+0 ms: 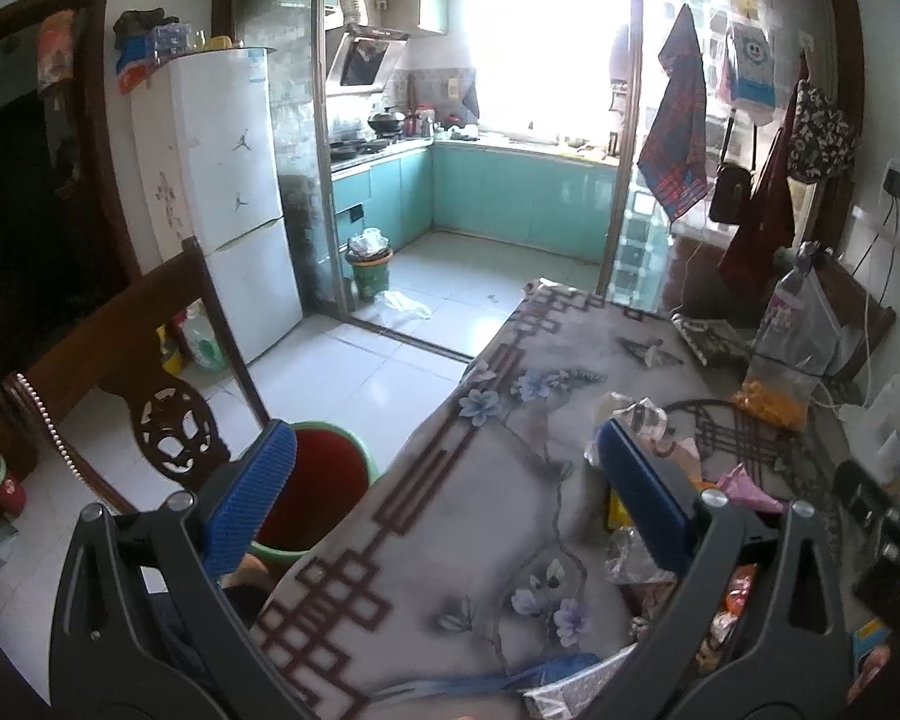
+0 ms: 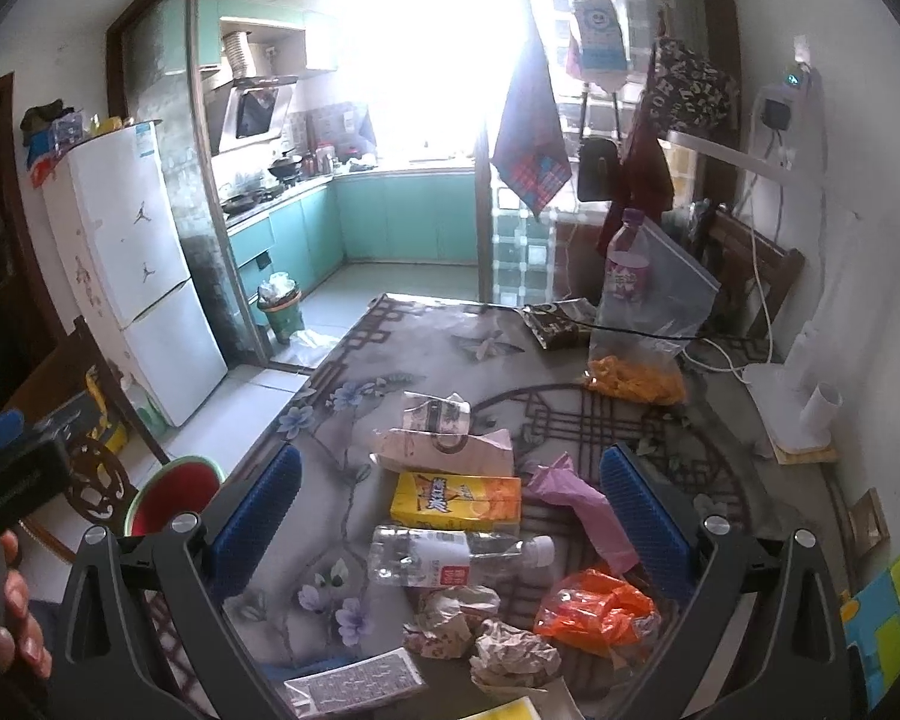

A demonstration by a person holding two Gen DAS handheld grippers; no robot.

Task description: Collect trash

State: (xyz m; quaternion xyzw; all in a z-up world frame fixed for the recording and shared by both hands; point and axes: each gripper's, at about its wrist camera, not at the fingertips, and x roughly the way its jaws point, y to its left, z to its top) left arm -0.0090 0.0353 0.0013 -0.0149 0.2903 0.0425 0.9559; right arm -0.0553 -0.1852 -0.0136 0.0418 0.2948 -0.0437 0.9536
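1. Right wrist view: right gripper (image 2: 447,531) hovering over the litter pile on the table (image 2: 390,324), fingers spread wide, nothing between them.
2. Trash bracketed by the fingers: yellow carton (image 2: 456,501), crushed clear bottle (image 2: 444,558) lying on its side just in front of it, pink wrapper (image 2: 576,501) to the right, orange bag (image 2: 600,606) and crumpled paper (image 2: 510,651) nearer the camera. Flattened paper cup (image 2: 438,414) and pale carton (image 2: 444,450) further out.
3. Left wrist view: left gripper (image 1: 444,498) also spread and empty, straddling the table's left edge.
4. Red bin with green rim (image 1: 321,489) on the floor just beside that edge, apparently empty; same bin visible low left in the right view.
5. Step, as judged: start of a pick cycle, nothing grasped yet, pile looks untouched.
6. Next move likely: lower right gripper onto the bottle or yellow carton, both centred between the fingers, close, then carry left and release over the bin.
7. Risk: bottle is round and crushed, may roll or squirt out; items overlap, so a grab may drag neighbours.
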